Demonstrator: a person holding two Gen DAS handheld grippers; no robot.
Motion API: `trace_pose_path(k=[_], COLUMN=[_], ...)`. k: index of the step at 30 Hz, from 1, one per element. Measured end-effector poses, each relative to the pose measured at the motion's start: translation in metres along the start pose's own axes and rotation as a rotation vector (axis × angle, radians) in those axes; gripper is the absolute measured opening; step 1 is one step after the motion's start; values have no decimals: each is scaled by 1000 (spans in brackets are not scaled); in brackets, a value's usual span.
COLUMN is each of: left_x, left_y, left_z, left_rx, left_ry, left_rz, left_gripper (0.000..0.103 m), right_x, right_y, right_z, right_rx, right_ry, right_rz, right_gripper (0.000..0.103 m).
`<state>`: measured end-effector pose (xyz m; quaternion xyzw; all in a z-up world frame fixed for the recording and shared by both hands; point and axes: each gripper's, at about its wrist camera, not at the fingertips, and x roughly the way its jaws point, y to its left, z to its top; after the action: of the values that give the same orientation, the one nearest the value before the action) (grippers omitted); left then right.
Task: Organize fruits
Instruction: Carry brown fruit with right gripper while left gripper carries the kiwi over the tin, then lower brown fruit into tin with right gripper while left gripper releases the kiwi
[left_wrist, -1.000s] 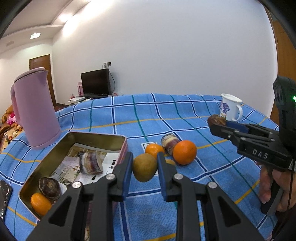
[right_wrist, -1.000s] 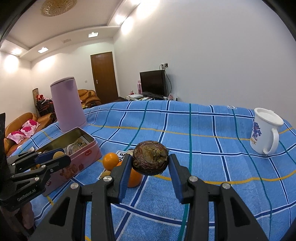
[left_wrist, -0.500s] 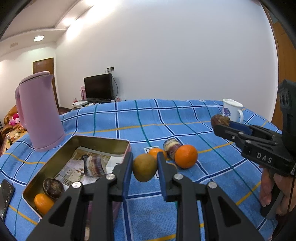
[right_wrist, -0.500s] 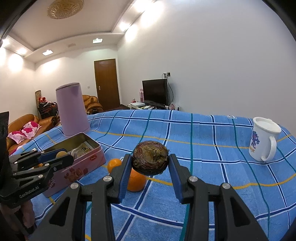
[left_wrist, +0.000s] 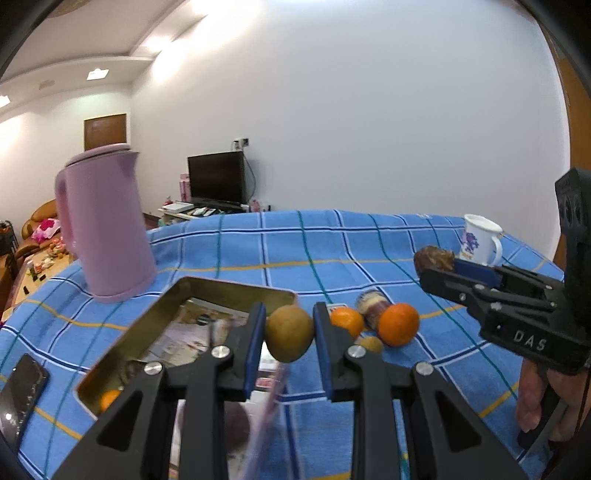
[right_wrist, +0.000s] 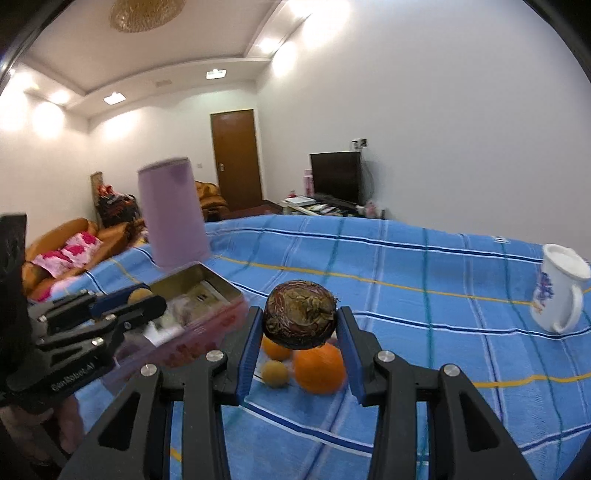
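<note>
My left gripper (left_wrist: 289, 326) is shut on a yellow-brown fruit (left_wrist: 289, 332), held in the air just off the right rim of the open gold tin (left_wrist: 236, 286). My right gripper (right_wrist: 300, 325) is shut on a dark, wrinkled round fruit (right_wrist: 300, 319) above the loose fruit on the cloth. That pile has a large orange (right_wrist: 319, 367), a smaller orange (right_wrist: 275, 349) and a small tan fruit (right_wrist: 275, 373). In the tin, paper lines the bottom and a small orange (left_wrist: 109, 398) lies at the near end. The left gripper (right_wrist: 142, 299) hides part of the tin (right_wrist: 221, 280).
A tall pink kettle (left_wrist: 105, 225) stands behind the tin. At the far right stands a white mug (left_wrist: 480, 240). A dark phone (left_wrist: 20, 391) lies at the left edge of the blue checked cloth (left_wrist: 295, 243). A striped purple object (left_wrist: 371, 301) lies among the oranges.
Both grippers have risen a little and shifted left toward the tin, each still holding its fruit. The tin now sits closer under the left gripper, and the views are slightly blurred.
</note>
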<state>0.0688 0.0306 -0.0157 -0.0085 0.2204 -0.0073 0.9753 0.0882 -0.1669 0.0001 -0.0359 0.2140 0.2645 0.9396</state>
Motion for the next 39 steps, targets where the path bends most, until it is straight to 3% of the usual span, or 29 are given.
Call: trace_pose_path(k=[8, 20, 39], left_x=[5, 13, 20], left_y=[33, 69, 98], left_z=[4, 0, -9], left_rx=[-26, -54, -77], left_ry=[31, 86, 133], left_rz=[74, 151, 196], left_gripper=[27, 27, 27], right_x=[18, 51, 78], right_y=[33, 63, 107], right_z=[23, 27, 22], right_rx=[-37, -68, -132], right_ry=[7, 73, 116], right_rz=[91, 166, 228], right_gripper=[43, 43, 43])
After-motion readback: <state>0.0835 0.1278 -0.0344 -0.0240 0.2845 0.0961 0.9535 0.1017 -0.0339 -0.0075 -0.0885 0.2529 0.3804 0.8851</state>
